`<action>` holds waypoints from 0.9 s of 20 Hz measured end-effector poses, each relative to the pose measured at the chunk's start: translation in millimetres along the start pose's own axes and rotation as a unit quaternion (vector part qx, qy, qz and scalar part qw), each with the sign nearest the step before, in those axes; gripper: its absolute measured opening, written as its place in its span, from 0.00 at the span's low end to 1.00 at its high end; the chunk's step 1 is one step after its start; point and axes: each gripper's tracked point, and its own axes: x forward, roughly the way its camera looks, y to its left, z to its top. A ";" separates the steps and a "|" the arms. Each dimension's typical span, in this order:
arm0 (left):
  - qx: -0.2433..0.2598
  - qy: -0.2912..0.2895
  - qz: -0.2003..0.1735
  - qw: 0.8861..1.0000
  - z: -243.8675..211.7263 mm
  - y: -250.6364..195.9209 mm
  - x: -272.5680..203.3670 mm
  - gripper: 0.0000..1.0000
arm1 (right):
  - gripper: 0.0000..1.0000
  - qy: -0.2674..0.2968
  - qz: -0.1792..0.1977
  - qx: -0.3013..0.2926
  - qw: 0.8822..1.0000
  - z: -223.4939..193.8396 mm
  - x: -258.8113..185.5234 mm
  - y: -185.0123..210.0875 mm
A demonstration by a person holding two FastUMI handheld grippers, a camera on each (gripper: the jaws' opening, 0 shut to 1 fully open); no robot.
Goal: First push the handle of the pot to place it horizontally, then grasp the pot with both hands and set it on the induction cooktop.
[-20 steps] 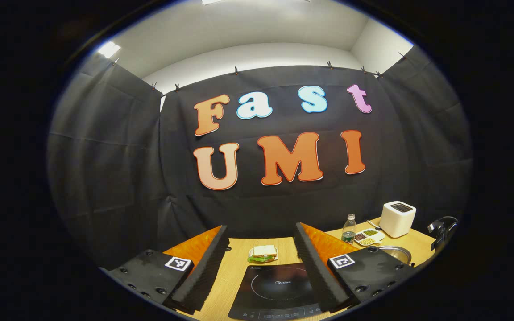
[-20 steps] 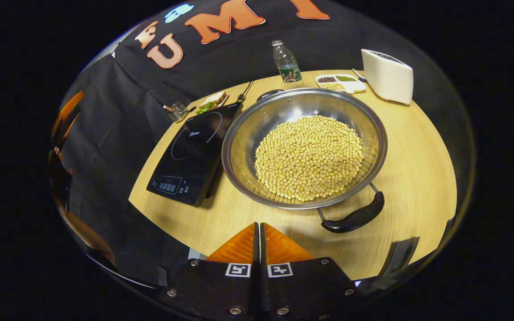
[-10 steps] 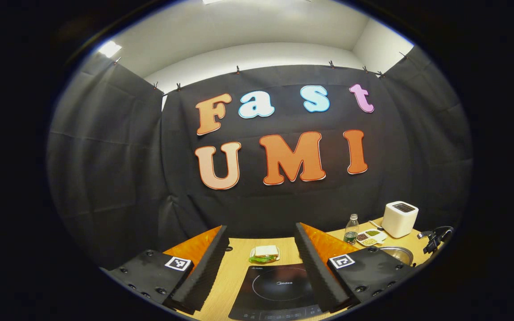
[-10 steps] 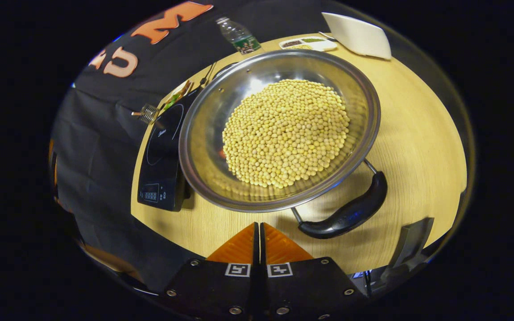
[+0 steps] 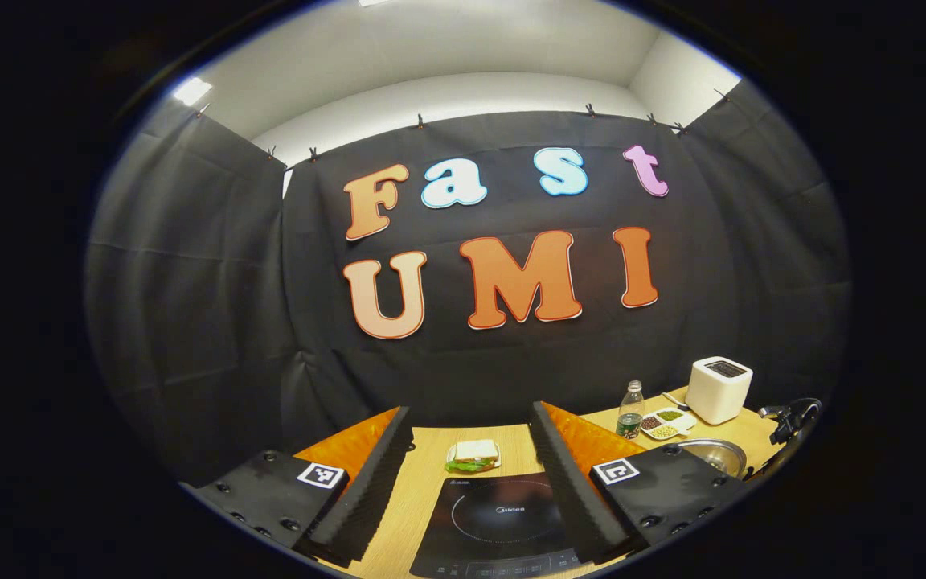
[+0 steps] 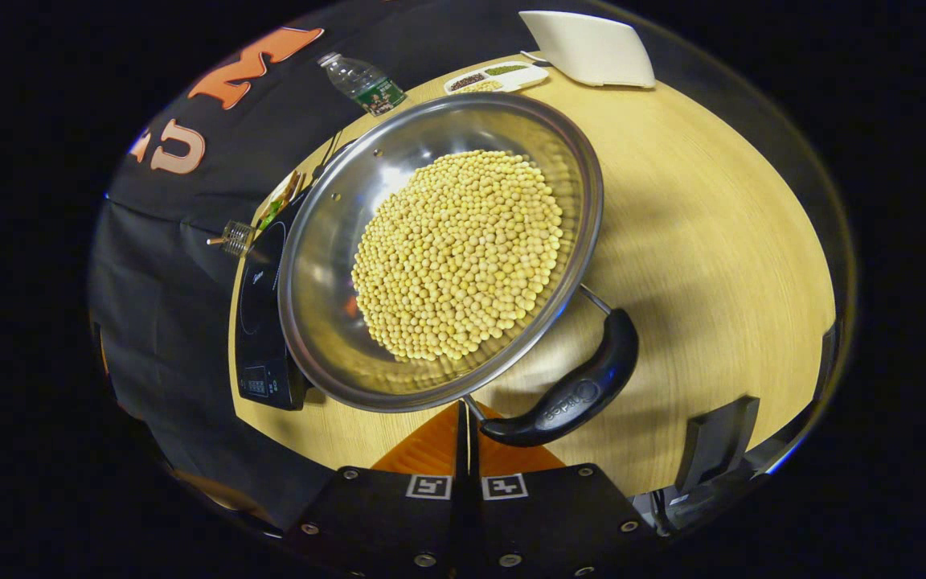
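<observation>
A steel pot full of yellow beans stands on the wooden table. Its black handle points toward the near right, slanted. My right gripper is shut with nothing in it, and its tips lie right at the near end of the handle, under the pot's rim. The black induction cooktop lies just left of the pot. In the left gripper view the cooktop lies below my left gripper, which hangs open and empty above it. The pot's rim shows at the far right.
Behind the pot stand a water bottle, a divided dish of beans and a white toaster. A sandwich lies behind the cooktop, with a small metal utensil at its far corner. A dark bracket sits at the table's near right edge.
My right gripper has come in close to the pot and turned, so the handle's near end now lies at its shut tips. The left gripper has hardly moved.
</observation>
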 end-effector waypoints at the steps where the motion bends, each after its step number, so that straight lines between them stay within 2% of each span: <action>1: 0.000 0.001 -0.001 1.000 -0.6 -1.7 2.4 1.00 | 0.00 -0.005 -0.006 -0.003 1.000 4.4 1.1 -3.1; 11: -0.014 0.014 -0.006 1.000 -14.8 -3.2 10.7 1.00 | 0.00 -0.051 -0.054 0.007 0.997 52.4 8.5 -26.1; 12: -0.014 0.015 -0.007 1.000 -15.6 -3.7 10.3 0.97 | 0.00 -0.054 -0.057 0.011 0.997 58.0 9.3 -27.9; 13: -0.015 0.015 -0.008 1.000 -17.2 -4.6 11.1 1.00 | 0.00 -0.059 -0.060 0.015 0.996 65.4 11.0 -30.1; 18: -0.024 0.020 -0.008 0.999 -23.0 -5.1 14.7 1.00 | 0.00 -0.073 -0.081 0.004 0.994 88.7 10.5 -44.8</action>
